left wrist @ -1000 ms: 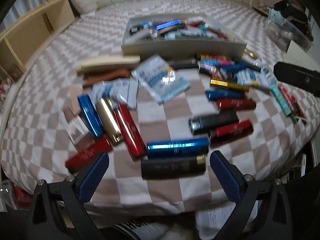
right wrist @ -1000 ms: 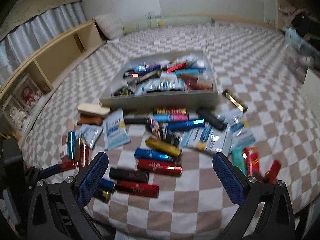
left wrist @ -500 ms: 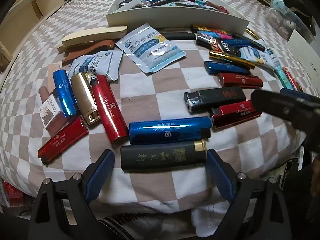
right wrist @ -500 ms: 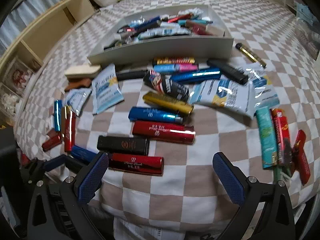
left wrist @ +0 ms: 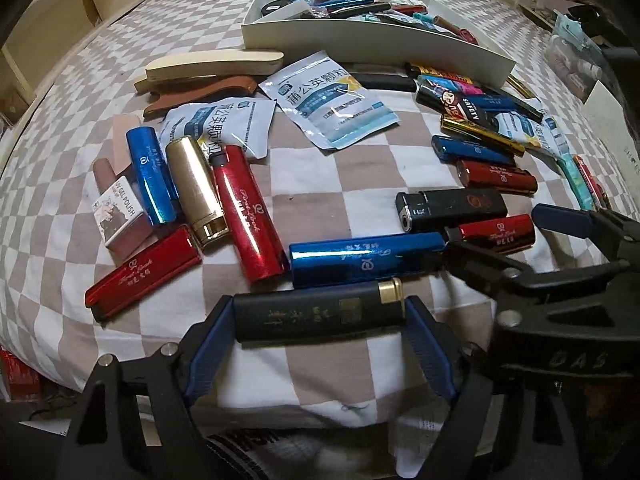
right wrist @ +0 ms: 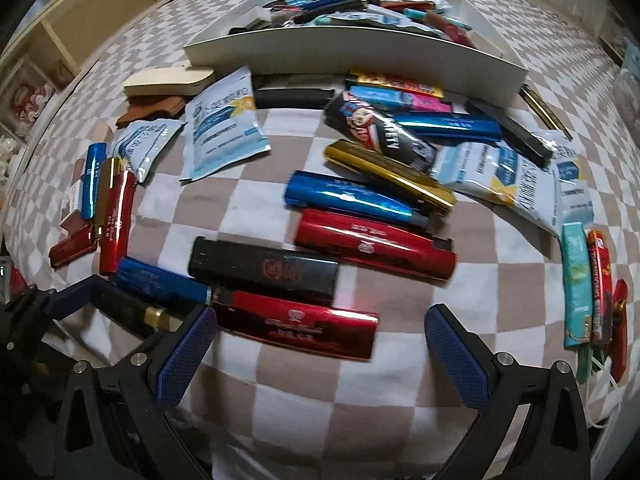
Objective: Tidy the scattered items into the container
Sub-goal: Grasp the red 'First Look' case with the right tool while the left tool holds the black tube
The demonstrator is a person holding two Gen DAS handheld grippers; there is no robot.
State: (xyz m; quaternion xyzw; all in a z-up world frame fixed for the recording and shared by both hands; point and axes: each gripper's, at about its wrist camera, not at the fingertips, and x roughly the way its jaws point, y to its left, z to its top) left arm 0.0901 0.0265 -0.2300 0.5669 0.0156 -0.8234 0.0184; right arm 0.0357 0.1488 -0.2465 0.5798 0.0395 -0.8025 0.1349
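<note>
Your left gripper (left wrist: 320,314) is closing on the black lighter with the gold cap (left wrist: 316,312), lengthwise, and both blue pads already touch its ends; it lies at the near edge of the checkered bedcover (left wrist: 340,184), just in front of a long blue lighter (left wrist: 366,258). Your right gripper (right wrist: 320,340) stands wide open, its pads either side of a red lighter (right wrist: 296,324) without touching it: the left pad sits near the lighter's dark end, the right pad is well clear of the other end. A black lighter with a red emblem (right wrist: 264,270) lies just behind that red one. Further back are another red lighter (right wrist: 374,244), a blue one (right wrist: 348,198) and a gold one (right wrist: 388,176), with white and blue sachets (right wrist: 224,120) to the left. The white container (right wrist: 360,46) sits at the far side of the bed, already holding a mix of lighters and packets. In the left wrist view your right gripper's dark frame (left wrist: 560,280) reaches in from the right, over the shiny red lighter (left wrist: 496,234) beside the black one (left wrist: 450,208).
</note>
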